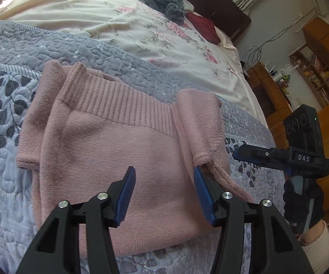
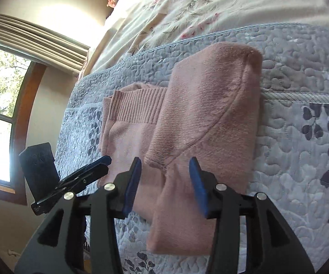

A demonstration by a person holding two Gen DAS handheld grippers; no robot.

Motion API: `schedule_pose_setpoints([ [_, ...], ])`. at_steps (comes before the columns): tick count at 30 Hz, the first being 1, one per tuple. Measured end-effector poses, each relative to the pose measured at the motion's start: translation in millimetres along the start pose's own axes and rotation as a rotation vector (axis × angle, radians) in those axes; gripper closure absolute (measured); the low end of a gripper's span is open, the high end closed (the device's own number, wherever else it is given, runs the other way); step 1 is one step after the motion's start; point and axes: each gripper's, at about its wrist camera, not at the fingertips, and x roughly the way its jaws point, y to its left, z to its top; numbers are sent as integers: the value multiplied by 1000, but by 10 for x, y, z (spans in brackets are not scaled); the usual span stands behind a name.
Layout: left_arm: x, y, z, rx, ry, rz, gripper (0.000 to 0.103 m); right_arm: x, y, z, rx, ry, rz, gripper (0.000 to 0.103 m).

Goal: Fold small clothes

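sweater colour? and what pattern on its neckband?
Dusty pink sweater; its neckband is ribbed knit, same pink. Clearest in the left wrist view.

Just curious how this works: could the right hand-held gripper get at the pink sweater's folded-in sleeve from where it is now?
Probably yes. The right hand-held gripper is open, right over the pink sweater, with the sleeve cuff just ahead of its fingertips and nothing between them.
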Motion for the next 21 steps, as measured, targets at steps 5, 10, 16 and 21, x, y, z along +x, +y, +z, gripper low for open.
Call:
schedule_pose_setpoints([
  [5, 430, -105, 22, -96, 64, -71, 49, -261, -517, -172, 46, -26, -60, 59],
  [10, 740, -111, 76, -196, 85, -138, 49, -310, -965, -400, 90, -24, -83, 59],
  [16, 1005, -134, 167, -241, 102, -146, 49, -250, -1165, -560, 85, -16, -83, 59],
  [21, 1118, -176, 177, -264, 109, -162, 50, -216, -1180, -604, 71, -18, -81, 59],
])
